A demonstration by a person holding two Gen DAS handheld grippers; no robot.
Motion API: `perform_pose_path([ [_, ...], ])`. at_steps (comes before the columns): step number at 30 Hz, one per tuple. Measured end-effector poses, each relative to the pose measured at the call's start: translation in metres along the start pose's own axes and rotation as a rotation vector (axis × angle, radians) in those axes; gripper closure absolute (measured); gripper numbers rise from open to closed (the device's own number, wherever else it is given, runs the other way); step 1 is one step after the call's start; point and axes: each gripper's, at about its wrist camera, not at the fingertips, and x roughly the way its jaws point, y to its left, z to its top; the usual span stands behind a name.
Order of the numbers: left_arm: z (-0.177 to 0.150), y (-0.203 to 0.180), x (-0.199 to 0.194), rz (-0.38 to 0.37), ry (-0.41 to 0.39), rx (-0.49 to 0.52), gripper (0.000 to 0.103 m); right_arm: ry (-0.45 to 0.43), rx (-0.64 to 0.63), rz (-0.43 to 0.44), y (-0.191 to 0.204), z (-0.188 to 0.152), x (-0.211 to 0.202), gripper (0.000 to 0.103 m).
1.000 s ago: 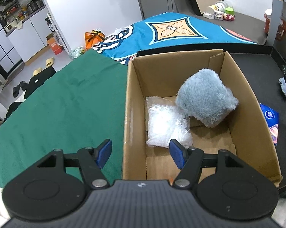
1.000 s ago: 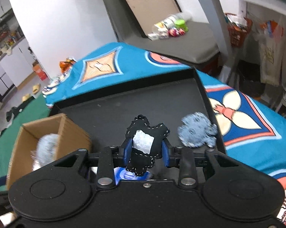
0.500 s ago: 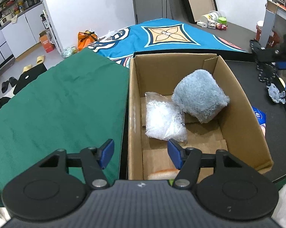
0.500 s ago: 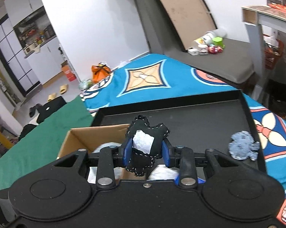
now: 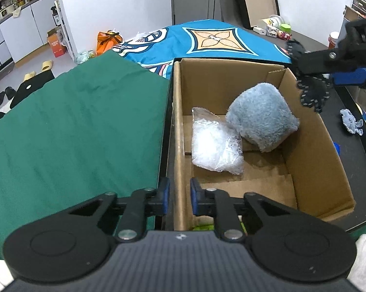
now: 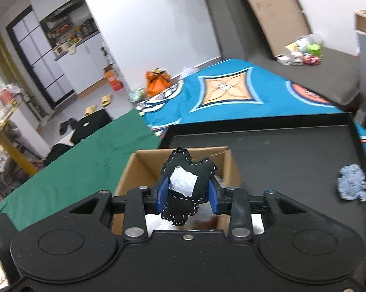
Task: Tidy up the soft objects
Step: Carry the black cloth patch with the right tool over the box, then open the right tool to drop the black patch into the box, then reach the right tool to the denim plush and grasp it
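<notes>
Holding the black stitched toy above the cardboard box

Left view: the left gripper (image 5: 178, 199) pinches the box's (image 5: 311, 131) left wall between its blue pads; inside lie a fluffy blue toy (image 5: 260, 119) and a clear plastic bag (image 5: 214, 146). Right view: the right gripper (image 6: 188, 198) squeezes the black stitched toy (image 6: 186, 187); a small blue toy (image 6: 353, 182) sits at 3 o'clock on the black tray (image 6: 280, 146)

My right tongs (image 6: 188, 196) pinch a black stitched felt toy (image 6: 186, 187) above the open cardboard box (image 5: 314, 131) containing a grey plush ball (image 5: 260, 119) and clear crinkled bag (image 5: 214, 148).
</notes>
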Motion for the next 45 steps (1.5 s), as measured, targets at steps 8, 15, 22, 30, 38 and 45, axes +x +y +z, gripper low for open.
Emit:
perform_pose_path([
  [8, 0.000, 0.003, -0.004, -0.011, -0.012, -0.024, 0.092, 0.011, -0.043, 0.086, 0.023, 0.000, 0.000, 0.044],
  [15, 0.001, 0.004, -0.005, -0.006, -0.021, -0.022, 0.092, 0.004, -0.009, 0.022, 0.008, 0.000, -0.006, 0.040],
  [22, 0.000, -0.002, -0.007, 0.009, -0.019, -0.008, 0.091, 0.000, 0.038, -0.063, -0.024, -0.005, -0.015, 0.037],
  [30, 0.005, -0.006, -0.010, 0.027, -0.024, 0.003, 0.091, -0.015, 0.079, -0.122, -0.051, -0.007, -0.021, 0.034],
  [38, 0.013, -0.017, -0.009, 0.058, -0.015, 0.021, 0.083, 0.013, 0.110, -0.176, -0.081, -0.015, -0.020, 0.031],
  [45, 0.016, -0.026, -0.006, 0.083, -0.012, 0.040, 0.061, 0.017, 0.156, -0.236, -0.114, -0.020, -0.018, 0.030],
])
